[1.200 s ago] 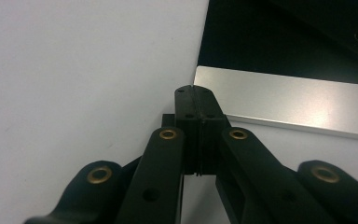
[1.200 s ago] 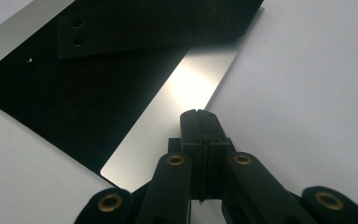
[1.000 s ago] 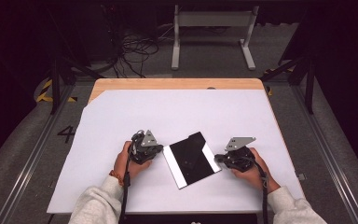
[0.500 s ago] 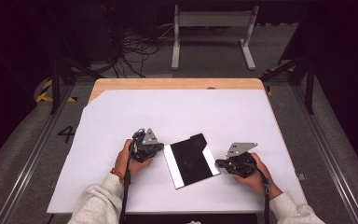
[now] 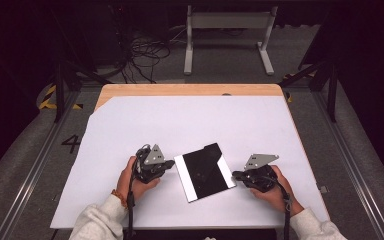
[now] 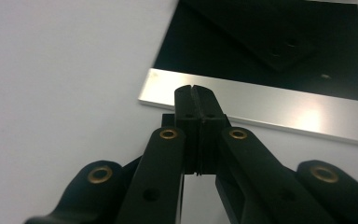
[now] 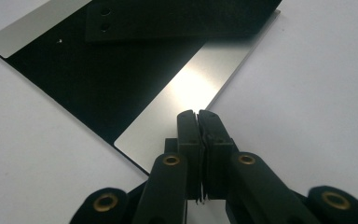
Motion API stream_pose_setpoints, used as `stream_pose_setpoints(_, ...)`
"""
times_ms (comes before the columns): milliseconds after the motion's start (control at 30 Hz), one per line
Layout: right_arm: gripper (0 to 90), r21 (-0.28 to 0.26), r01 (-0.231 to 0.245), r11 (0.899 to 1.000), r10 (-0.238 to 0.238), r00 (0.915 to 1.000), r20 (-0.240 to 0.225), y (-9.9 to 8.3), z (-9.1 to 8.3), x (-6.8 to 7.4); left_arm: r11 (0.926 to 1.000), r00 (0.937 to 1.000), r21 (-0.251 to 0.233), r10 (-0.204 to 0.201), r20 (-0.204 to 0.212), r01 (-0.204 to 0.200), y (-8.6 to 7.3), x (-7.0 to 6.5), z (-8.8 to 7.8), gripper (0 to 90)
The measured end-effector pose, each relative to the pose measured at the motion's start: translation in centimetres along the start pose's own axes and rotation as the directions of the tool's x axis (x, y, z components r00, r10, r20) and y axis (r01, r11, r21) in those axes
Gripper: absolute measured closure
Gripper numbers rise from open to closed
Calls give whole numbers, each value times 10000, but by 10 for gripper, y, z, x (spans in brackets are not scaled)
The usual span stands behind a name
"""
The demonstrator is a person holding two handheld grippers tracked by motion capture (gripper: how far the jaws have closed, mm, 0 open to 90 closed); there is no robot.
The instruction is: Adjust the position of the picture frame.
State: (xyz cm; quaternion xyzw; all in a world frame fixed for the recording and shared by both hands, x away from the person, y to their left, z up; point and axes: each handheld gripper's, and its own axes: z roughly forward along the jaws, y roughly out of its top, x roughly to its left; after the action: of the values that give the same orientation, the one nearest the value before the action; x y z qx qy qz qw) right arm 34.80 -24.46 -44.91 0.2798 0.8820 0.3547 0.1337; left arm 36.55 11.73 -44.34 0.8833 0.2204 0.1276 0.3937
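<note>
Lying flat on the white table [image 5: 130, 125], a black plate [image 5: 205, 171] with a silvery strip along each of two opposite edges sits a little askew near the front edge, between the two hands. A smaller dark piece with two small holes rests on top of it toward its far end.

At its left, the left gripper [image 5: 167, 165] rests on the table in the person's left hand [image 5: 132, 177], jaws pressed together with nothing between them, tips at the near silver strip [image 6: 261, 105]. At its right, the right gripper [image 5: 236, 175] sits in the right hand [image 5: 275, 190], jaws likewise closed and empty, tips over the other strip [image 7: 186, 93].

Cables [image 5: 140, 55] lie on the floor beyond the table.
</note>
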Motion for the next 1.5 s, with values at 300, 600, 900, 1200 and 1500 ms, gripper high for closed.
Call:
stream_pose_setpoints(300, 900, 89, 136, 9999, -135, 9999, -98, -7, -5, 9, 9993, 9962, -181, 345, 801, -332, -19, -40, -18, 899)
stream_pose_setpoints(600, 900, -146, -209, 9997, 208, 9998, -44, -8, -2, 7, 9988, 9731, -84, 494, 2248, -487, -13, -71, -1, 877)
stream_pose_setpoints(900, 900, -261, -544, 9982, 537, 9982, -280, -10, -2, 4, 9964, 9639, 260, 713, 2565, -806, -9, -84, 12, 892)
stream_pose_setpoints(1200, 900, -232, -654, 9976, 643, 9970, -424, -9, -1, 4, 9940, 9768, 514, 845, 1968, -964, -8, -83, 15, 899)
stream_pose_setpoints(1500, 900, -81, -182, 9998, 177, 9977, -656, -5, 1, 12, 9963, 9893, 667, 446, 1390, -543, -17, -68, 5, 900)
